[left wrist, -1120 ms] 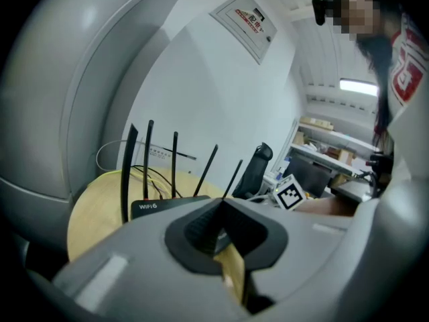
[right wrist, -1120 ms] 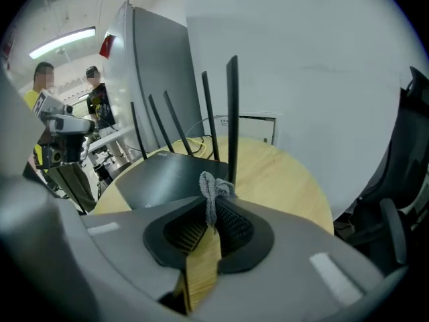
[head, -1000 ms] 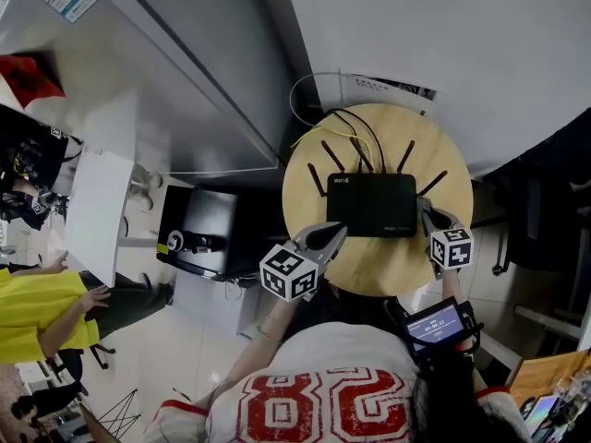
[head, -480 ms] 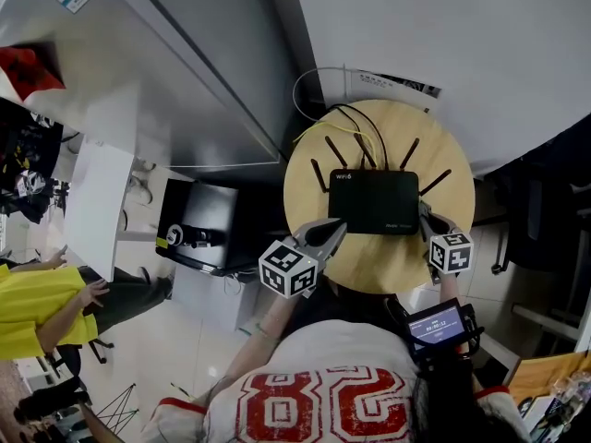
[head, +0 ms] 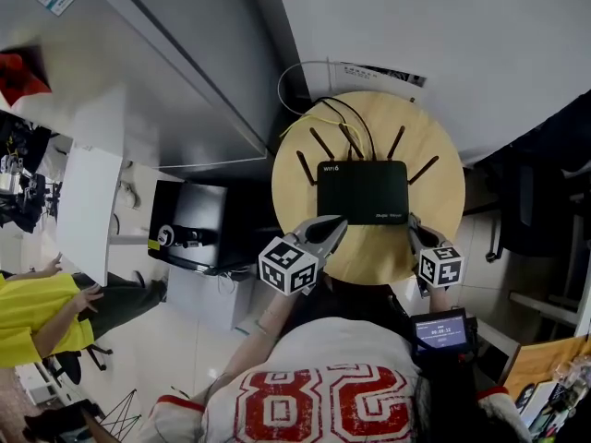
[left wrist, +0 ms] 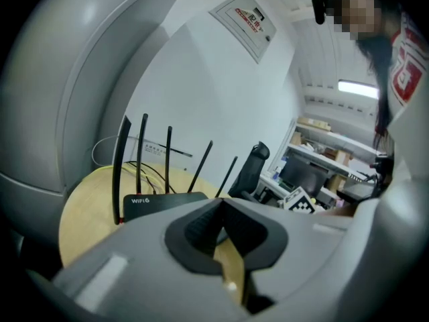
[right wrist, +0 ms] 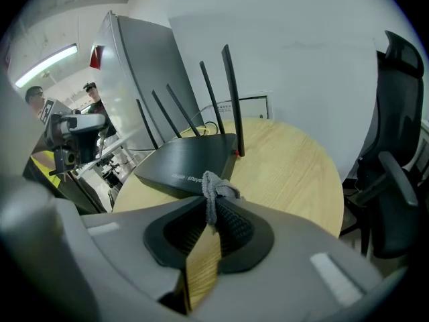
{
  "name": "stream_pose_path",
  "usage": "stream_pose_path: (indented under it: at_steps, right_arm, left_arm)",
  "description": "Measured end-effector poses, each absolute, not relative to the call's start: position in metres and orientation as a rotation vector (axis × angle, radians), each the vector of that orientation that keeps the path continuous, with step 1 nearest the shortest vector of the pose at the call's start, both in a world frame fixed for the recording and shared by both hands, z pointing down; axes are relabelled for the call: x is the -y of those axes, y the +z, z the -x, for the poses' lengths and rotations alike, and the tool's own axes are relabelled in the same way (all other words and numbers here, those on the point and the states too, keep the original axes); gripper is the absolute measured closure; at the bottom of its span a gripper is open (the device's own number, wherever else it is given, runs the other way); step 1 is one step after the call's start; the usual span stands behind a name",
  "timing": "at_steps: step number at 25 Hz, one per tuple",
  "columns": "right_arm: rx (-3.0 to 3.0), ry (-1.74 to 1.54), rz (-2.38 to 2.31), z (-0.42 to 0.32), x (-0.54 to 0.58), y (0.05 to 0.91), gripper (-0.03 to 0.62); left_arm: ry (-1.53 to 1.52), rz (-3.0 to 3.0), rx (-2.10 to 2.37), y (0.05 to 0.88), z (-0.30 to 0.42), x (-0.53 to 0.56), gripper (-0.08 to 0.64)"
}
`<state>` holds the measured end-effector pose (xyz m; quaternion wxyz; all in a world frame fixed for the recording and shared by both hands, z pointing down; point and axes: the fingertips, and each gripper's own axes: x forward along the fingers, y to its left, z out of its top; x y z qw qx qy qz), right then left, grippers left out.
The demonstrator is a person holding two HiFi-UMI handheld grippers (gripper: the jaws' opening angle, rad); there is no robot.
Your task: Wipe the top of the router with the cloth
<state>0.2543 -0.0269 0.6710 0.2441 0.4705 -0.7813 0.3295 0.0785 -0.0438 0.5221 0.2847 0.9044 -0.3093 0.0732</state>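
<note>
A black router [head: 362, 192] with several upright antennas lies on the round wooden table [head: 369, 252]; it also shows in the left gripper view [left wrist: 161, 202] and the right gripper view [right wrist: 188, 163]. My right gripper [head: 413, 230] hovers just off the router's near right corner, shut on a small bunched grey cloth [right wrist: 216, 185] that pokes out past its tips [right wrist: 213, 203]. Over the table's near left edge my left gripper [head: 331, 228] sits close to the router's near left corner, shut [left wrist: 220, 200] with nothing in it.
Yellow and black cables [head: 337, 118] trail off the back of the table toward the white wall. A black office chair [right wrist: 395, 166] stands to the right. A grey cabinet [head: 185, 72] and a black box [head: 194, 224] are at the left, near a person in yellow [head: 37, 317].
The right gripper with the cloth has drawn back a little from the router toward the table's near edge. The left gripper has hardly moved. The head view has shifted slightly.
</note>
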Motion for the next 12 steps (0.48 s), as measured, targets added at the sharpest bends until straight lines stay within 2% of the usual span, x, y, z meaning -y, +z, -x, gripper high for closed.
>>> stream_pose_path:
  at_steps: [12]
  right_arm:
    - [2.093,0.834,-1.238,-0.251,0.005,0.675,0.555]
  left_arm:
    - [0.175,-2.406,0.874,0.523,-0.065,0.034,0.56]
